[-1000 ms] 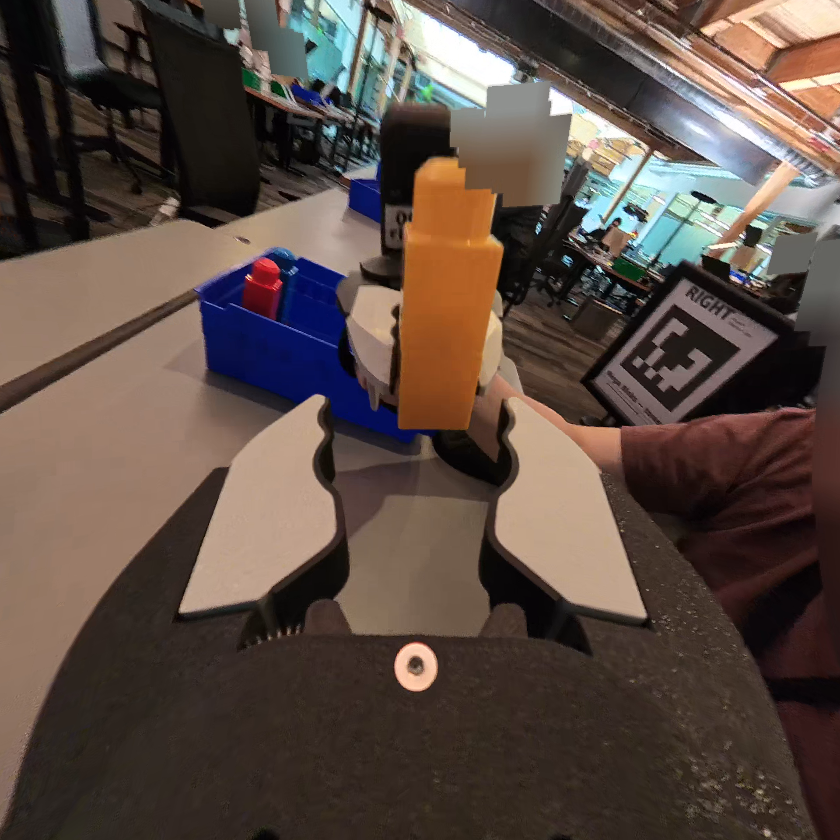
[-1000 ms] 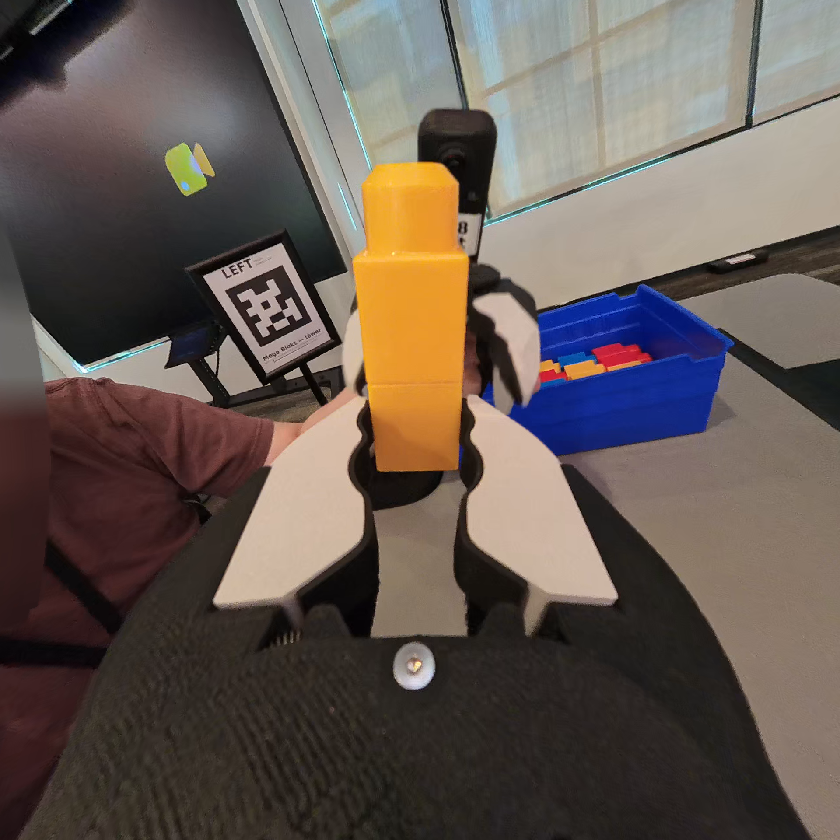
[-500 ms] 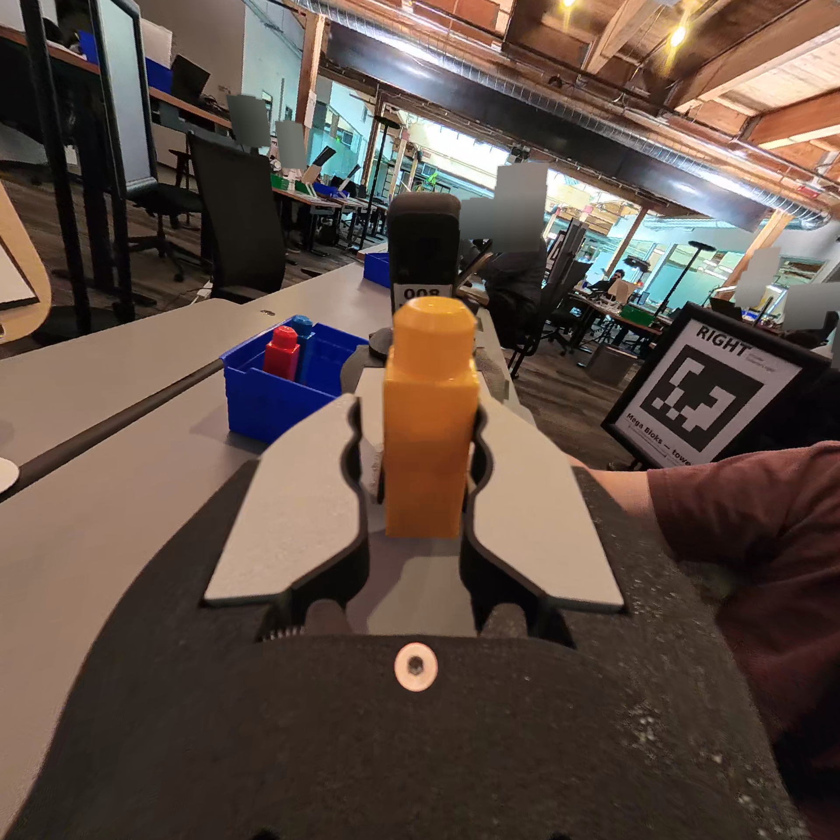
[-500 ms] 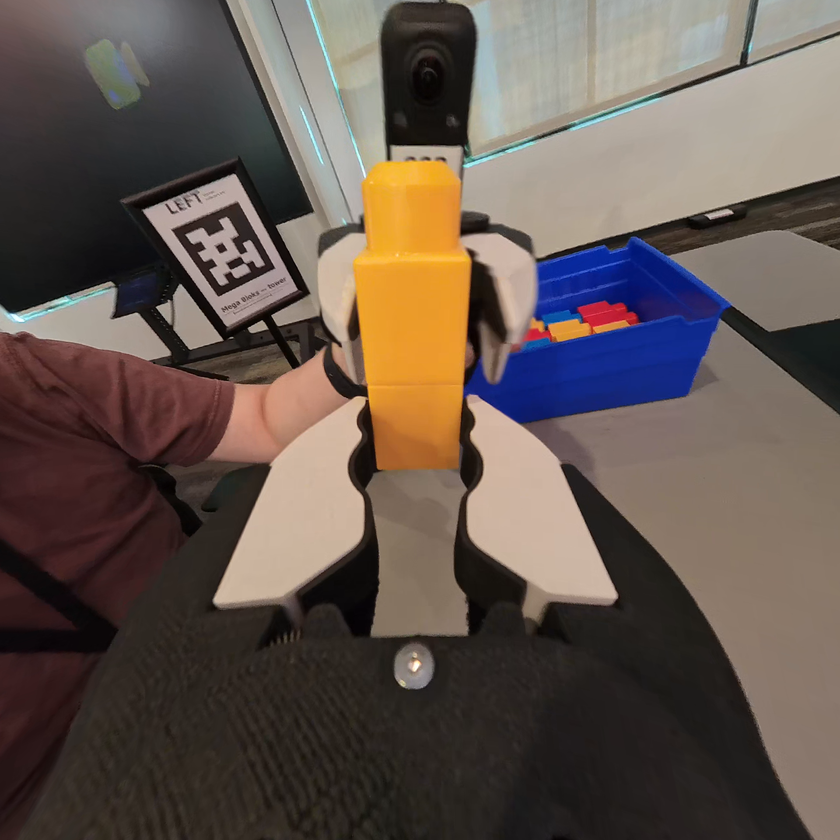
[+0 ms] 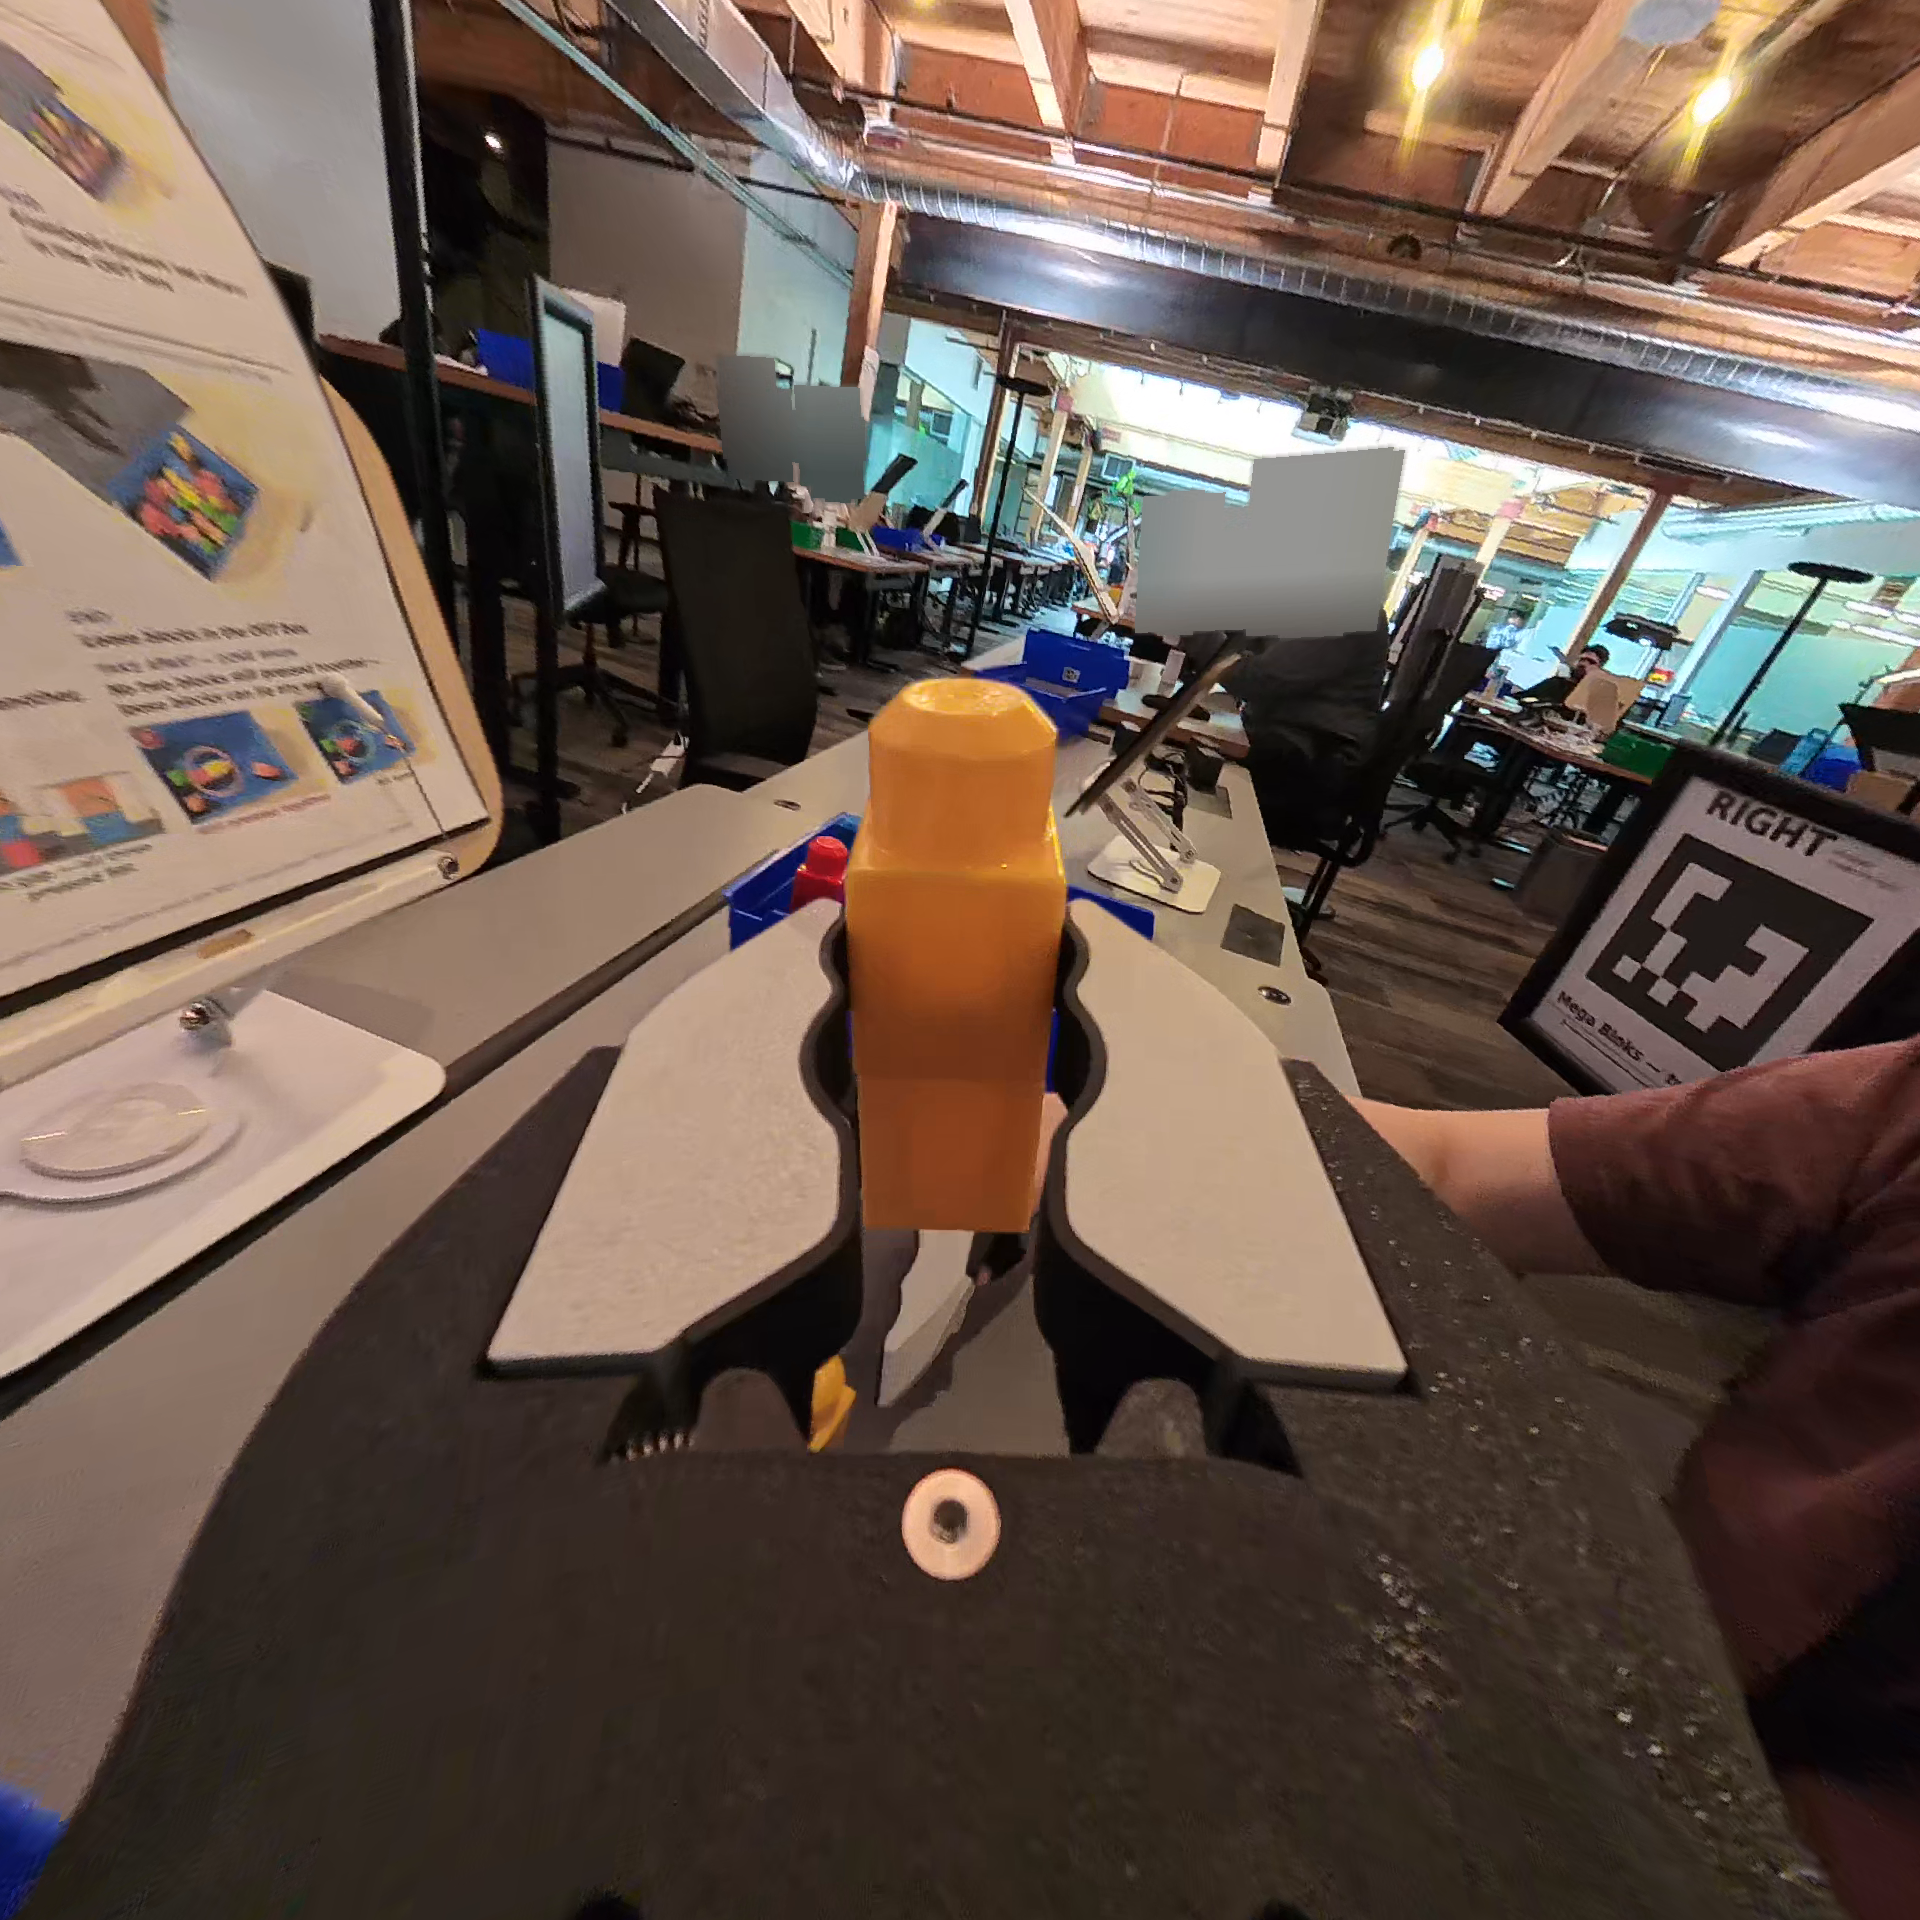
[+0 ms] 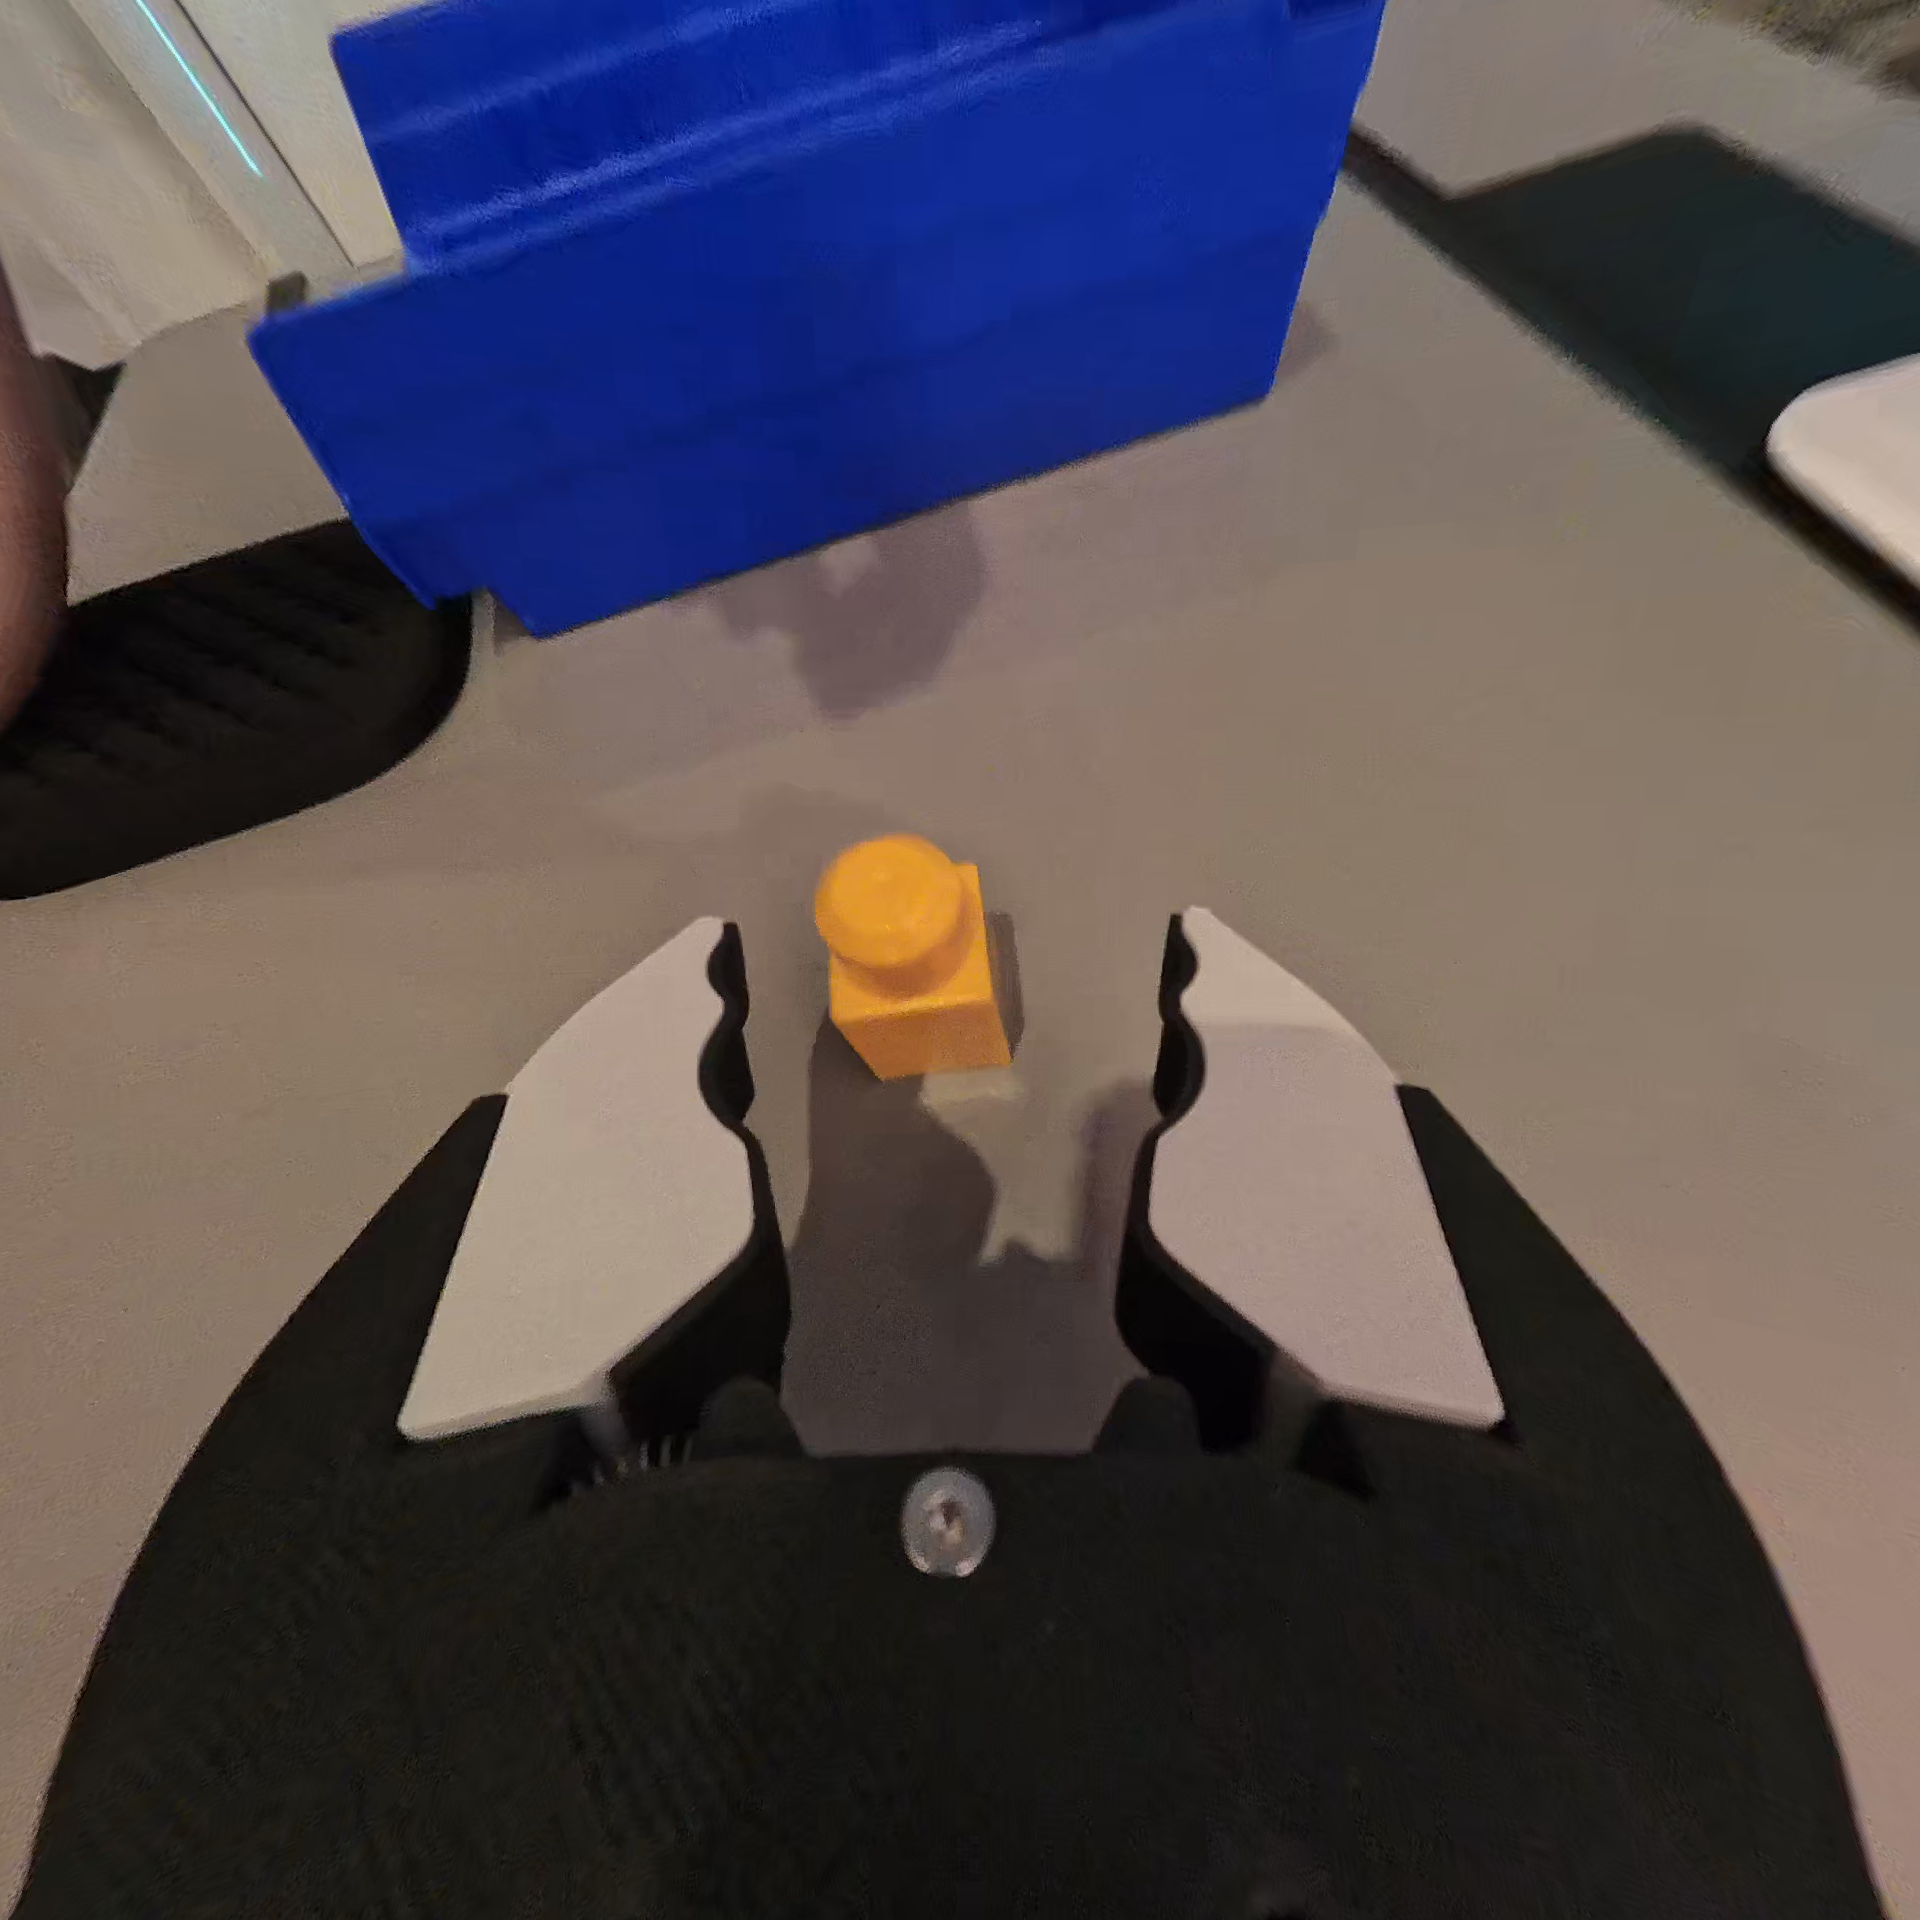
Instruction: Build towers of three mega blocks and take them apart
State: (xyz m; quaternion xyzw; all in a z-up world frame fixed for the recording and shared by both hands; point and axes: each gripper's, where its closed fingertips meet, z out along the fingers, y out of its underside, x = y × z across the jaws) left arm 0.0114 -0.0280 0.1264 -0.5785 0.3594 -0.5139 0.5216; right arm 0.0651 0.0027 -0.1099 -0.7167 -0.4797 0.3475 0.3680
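Left gripper (image 5: 954, 997) level, clamping upright orange stack (image 5: 951, 997)

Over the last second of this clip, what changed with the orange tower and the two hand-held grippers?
The tower came apart. The left hand-held gripper closed on the upper orange blocks and carried them away. The right hand-held gripper, which had gripped the bottom block, opened; that single orange block now stands free on the grey table. The blue bin stayed on the table.

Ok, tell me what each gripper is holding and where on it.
Left gripper: orange block stack, fingers clamping its sides. Right gripper: nothing; single orange block stands on the table.
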